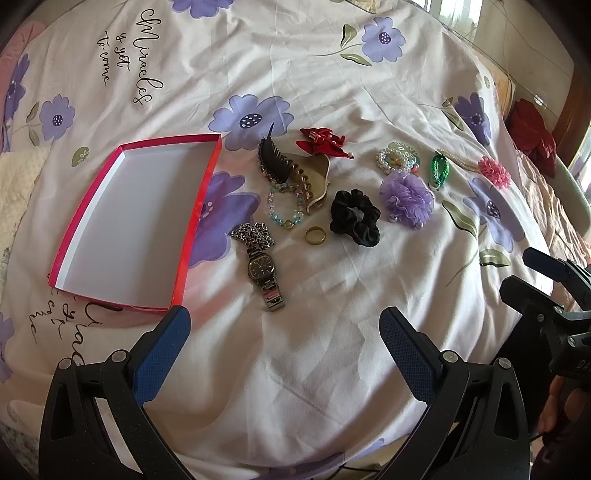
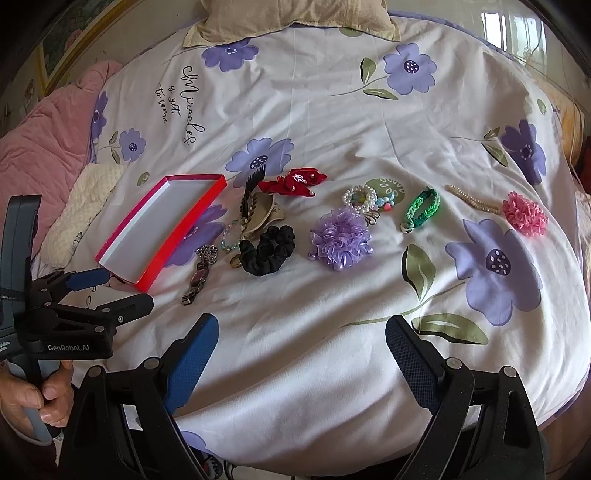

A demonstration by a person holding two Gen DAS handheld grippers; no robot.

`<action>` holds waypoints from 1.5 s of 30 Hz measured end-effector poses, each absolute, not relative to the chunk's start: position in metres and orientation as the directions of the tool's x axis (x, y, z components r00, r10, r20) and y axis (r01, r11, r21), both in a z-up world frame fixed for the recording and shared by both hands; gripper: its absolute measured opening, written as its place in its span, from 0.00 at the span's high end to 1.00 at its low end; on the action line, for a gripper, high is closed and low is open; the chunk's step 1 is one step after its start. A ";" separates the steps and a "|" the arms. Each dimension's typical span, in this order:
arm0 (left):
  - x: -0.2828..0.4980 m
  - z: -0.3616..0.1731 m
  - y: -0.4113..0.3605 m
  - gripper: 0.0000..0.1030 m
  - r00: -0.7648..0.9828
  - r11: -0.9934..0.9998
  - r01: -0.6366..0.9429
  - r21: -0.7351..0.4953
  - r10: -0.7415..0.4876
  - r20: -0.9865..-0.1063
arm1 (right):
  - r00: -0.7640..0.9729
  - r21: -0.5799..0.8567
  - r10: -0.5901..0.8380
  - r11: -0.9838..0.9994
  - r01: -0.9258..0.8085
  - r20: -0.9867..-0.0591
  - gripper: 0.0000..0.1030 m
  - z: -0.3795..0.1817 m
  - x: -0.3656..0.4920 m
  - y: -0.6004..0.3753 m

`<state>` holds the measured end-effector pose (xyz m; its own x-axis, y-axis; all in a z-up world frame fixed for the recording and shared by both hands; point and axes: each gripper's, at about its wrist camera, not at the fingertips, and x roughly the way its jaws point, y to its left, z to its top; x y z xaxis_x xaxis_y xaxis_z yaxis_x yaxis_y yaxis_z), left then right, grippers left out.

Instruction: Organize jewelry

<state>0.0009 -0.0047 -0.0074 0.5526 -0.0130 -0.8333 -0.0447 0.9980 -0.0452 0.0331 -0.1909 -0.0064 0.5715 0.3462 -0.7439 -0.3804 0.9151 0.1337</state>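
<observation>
An empty red box (image 1: 92, 266) with a white inside lies on the bed sheet; it also shows in the right wrist view (image 2: 147, 273). Right of it lie a wristwatch (image 1: 263, 269), a gold ring (image 1: 315, 235), a bead bracelet (image 1: 285, 206), a black scrunchie (image 1: 355, 216), a purple flower tie (image 1: 407, 197), a red bow clip (image 1: 322, 142) and a green bracelet (image 1: 438, 170). My left gripper (image 1: 285, 328) is open and empty, short of the watch. My right gripper (image 2: 301, 339) is open and empty, nearer than the scrunchie (image 2: 266, 250).
A pink flower tie (image 2: 525, 213) and a pearl strand (image 2: 474, 201) lie far right. A black comb and beige claw clip (image 2: 258, 214) are piled by the box. A pink blanket (image 2: 40, 147) and pillow (image 2: 295, 14) lie at the bed's edges.
</observation>
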 end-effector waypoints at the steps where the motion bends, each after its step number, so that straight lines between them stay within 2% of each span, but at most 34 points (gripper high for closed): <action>1: 0.001 -0.007 -0.004 0.00 0.553 0.998 -0.044 -0.046 -0.014 -0.833 | 0.573 0.133 0.345 0.916 -0.379 -0.744 0.09 -0.006 0.033 -0.191; 45: 0.021 -0.025 -0.002 0.00 0.513 0.997 -0.048 -0.052 -0.021 -0.858 | 0.546 0.172 0.358 0.916 -0.363 -0.757 0.09 -0.022 0.055 -0.195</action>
